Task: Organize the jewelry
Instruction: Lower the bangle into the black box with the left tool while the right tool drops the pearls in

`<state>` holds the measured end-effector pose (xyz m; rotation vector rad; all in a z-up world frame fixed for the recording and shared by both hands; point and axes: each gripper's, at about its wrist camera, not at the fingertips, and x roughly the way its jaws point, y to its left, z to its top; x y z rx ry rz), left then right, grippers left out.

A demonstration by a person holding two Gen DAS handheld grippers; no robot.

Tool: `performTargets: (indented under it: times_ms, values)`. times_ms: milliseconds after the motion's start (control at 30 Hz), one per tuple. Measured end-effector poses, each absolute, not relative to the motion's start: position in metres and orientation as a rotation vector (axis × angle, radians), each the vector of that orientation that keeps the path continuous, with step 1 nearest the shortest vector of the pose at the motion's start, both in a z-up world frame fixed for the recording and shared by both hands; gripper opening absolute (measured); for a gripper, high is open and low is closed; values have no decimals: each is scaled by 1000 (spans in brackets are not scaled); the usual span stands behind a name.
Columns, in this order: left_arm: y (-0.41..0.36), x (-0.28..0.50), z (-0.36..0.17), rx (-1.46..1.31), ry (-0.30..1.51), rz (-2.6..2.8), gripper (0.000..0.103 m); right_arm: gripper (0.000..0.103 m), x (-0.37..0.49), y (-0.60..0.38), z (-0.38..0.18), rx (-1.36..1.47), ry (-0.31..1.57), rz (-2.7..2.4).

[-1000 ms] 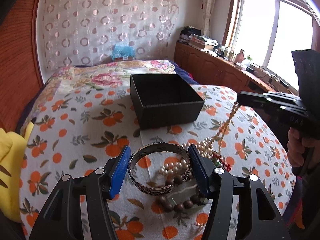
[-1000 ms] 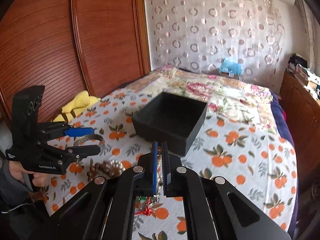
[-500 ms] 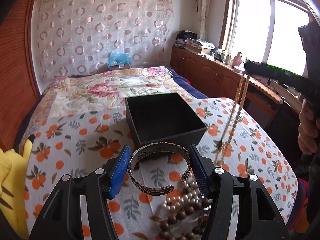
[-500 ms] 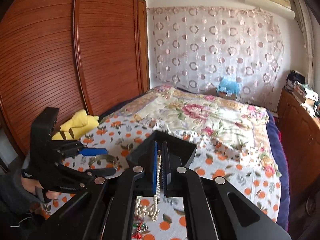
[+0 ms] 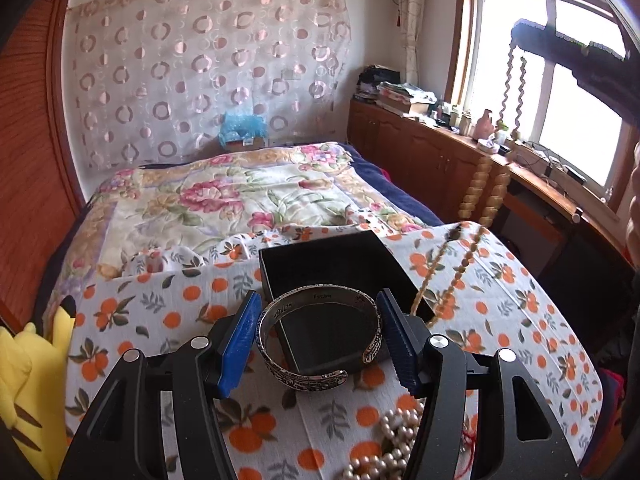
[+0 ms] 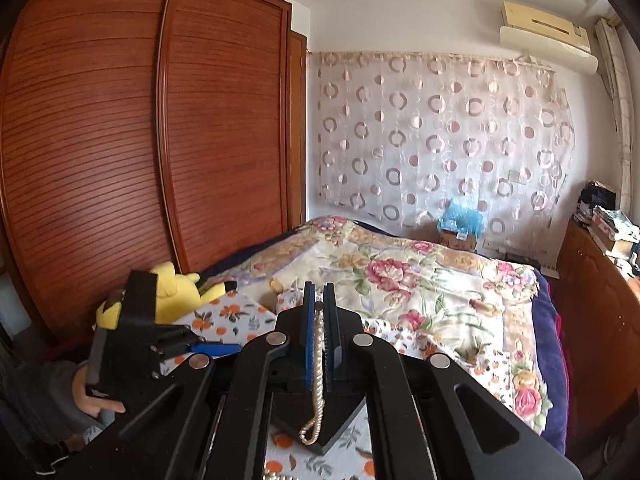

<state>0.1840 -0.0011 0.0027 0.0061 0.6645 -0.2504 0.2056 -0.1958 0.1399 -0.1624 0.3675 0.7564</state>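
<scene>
L gripper (image 5: 318,338) clamps bangle (image 5: 320,336) over box (image 5: 332,264), R gripper (image 6: 319,308) pinches necklace (image 6: 318,360)

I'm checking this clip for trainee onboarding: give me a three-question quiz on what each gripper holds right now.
1. True or false: the left gripper holds the silver cuff bracelet between its blue pads.
2. What hangs from the right gripper? A) pearl strand B) beaded necklace C) nothing
3. Fill in: the cuff appears in front of the open black ____.

Key:
1. True
2. B, the beaded necklace; the pearl strand lies on the cloth.
3. box
</scene>
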Motion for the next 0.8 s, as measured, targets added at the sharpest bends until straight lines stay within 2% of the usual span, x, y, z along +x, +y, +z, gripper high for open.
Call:
performTargets:
  times_ms: [233,567,800]
  values:
    - [-5,207,-7,9,694,-243,57,5,226,-193,130,-155,404,790]
    - [-15,230,-25,30,739,-255,57,5,251,-176,41,-157,598,775]
    - [-16,237,-28,29,741,-254,57,6,257,-177,17,-135,646,753]
